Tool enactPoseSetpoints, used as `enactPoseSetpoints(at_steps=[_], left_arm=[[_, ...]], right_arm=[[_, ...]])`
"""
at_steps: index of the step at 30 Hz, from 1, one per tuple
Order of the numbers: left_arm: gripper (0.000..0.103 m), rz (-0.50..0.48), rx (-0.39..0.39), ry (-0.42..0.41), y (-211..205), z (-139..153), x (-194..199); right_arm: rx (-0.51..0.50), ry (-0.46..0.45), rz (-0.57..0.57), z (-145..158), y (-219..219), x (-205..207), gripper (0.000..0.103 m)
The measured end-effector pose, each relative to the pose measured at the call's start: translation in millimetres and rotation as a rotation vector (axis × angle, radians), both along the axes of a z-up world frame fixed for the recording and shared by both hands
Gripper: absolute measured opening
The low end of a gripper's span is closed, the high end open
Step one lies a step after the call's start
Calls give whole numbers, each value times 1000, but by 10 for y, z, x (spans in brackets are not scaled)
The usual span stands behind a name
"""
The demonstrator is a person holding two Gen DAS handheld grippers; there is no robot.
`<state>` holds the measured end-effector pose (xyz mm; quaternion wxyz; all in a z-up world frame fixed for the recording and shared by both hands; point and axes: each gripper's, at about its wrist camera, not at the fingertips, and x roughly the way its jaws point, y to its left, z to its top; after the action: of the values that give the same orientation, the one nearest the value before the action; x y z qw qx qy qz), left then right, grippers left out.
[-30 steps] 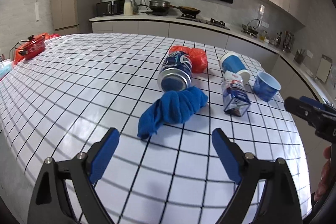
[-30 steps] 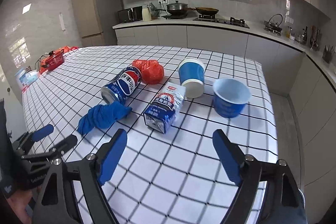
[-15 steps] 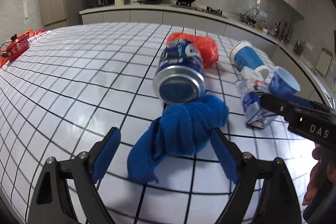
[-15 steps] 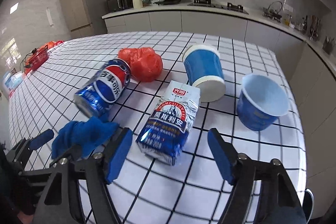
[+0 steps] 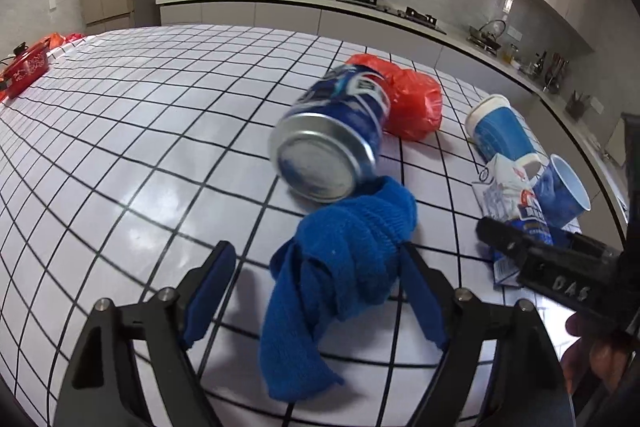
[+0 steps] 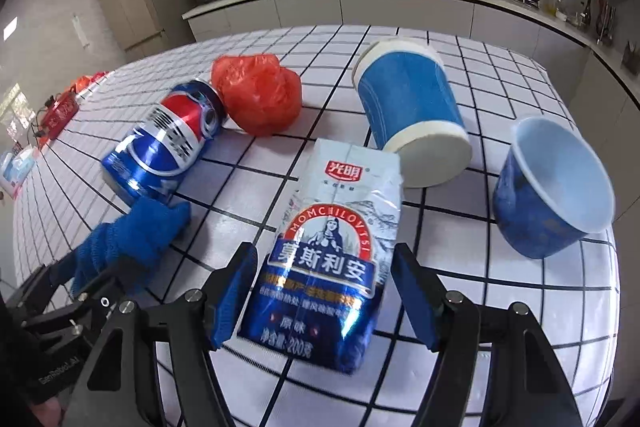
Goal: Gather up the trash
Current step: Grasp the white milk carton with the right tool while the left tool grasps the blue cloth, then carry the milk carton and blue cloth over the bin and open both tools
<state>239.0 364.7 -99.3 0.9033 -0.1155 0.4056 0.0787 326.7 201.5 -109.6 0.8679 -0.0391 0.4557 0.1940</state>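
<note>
The right gripper [image 6: 322, 291] straddles the near end of the milk carton [image 6: 336, 227], which lies flat on the checked table [image 6: 480, 307] with its long axis running from the jaws toward 12 o'clock; the closing jaws flank its sides with gaps left, so nothing is gripped yet. The left gripper [image 5: 316, 295] is likewise closing around the blue cloth [image 5: 340, 275], bunched between its jaws and trailing toward 6 o'clock, the right pad touching the cloth and the left pad clear. The soda can [image 5: 332, 139] lies just beyond at 12 o'clock.

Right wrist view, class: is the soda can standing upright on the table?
No. The soda can lies on its side on the checked table, next to the red plastic bag.
</note>
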Motion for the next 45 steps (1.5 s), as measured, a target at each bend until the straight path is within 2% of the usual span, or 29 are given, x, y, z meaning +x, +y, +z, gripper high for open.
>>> enactPoseSetpoints(at_steps=[3, 4, 8, 20, 28, 36, 45], left_arm=[[67, -19, -16, 13, -38, -32, 26], [49, -28, -25, 8, -53, -35, 23], [39, -50, -18, -3, -159, -5, -46], [38, -53, 9, -62, -492, 312, -509], [38, -86, 7, -92, -920, 509, -826], [38, -174, 6, -114, -1614, 640, -985], [38, -298, 0, -129, -2537, 693, -1007]], right_arm=[[13, -15, -4, 21, -31, -32, 56], [20, -18, -1, 35, -48, -46, 55], [26, -19, 24, 77, -122, -136, 55], [61, -88, 48, 415, -562, -614, 55], [64, -130, 58, 690, -1035, -1075, 55], [69, -157, 19, 891, -1764, -1487, 55], [57, -174, -88, 980, -2882, -1766, 55]])
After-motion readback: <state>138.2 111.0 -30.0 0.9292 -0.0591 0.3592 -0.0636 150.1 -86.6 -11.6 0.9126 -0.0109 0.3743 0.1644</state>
